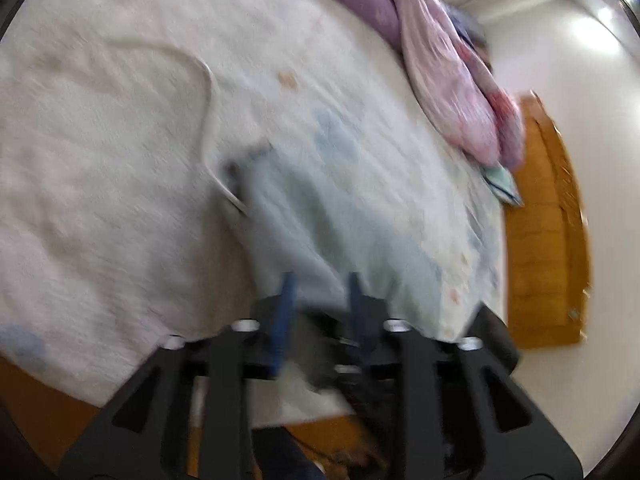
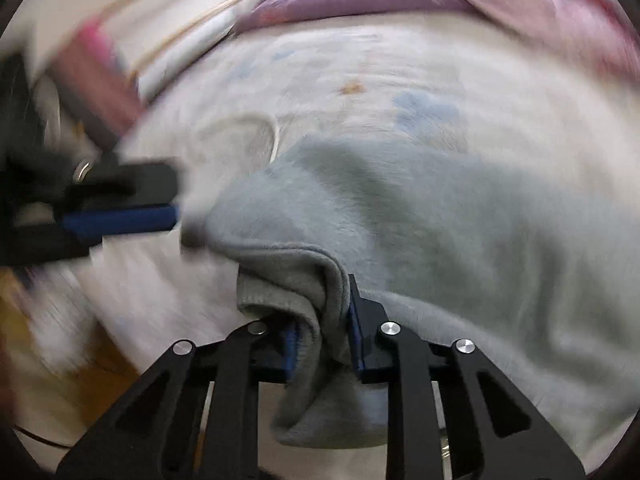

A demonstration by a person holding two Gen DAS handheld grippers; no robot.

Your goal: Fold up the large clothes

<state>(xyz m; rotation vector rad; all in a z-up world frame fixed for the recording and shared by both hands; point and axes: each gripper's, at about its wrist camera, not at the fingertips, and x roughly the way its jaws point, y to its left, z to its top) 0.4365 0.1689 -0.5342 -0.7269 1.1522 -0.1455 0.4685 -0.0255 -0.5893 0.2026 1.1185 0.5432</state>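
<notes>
Bedding is filling both views: a pale printed sheet (image 1: 120,200) is covering the bed (image 1: 552,240), with purple and pink quilts (image 1: 452,80) lying heaped along its far side and a white cable (image 1: 208,92) curling across the middle. On that sheet the task's thing, a large grey-blue fleece garment (image 2: 420,220), is lying spread and bunched near the near edge, its hem gathered toward you. Folding is looking barely begun, as far as these blurred views are showing: no squared stack is appearing, no crease is lying flat, and most of the cloth is still waiting to be drawn over and smoothed.

You are clamping your right gripper (image 2: 322,320) on a rolled edge of the fleece, the fold pinched between the blue pads (image 2: 354,316). You are holding your left gripper (image 1: 320,304) over the garment's near end with its jaws parted; the right wrist view is showing its blue pad (image 2: 120,220) just clear of the cloth, gripping nothing. Judging from that, you are working one side only at this moment, and the second corner is still needing a hold.

Writing is nowhere readable: no brand, tag or label is showing on garment, bedding or tools.
</notes>
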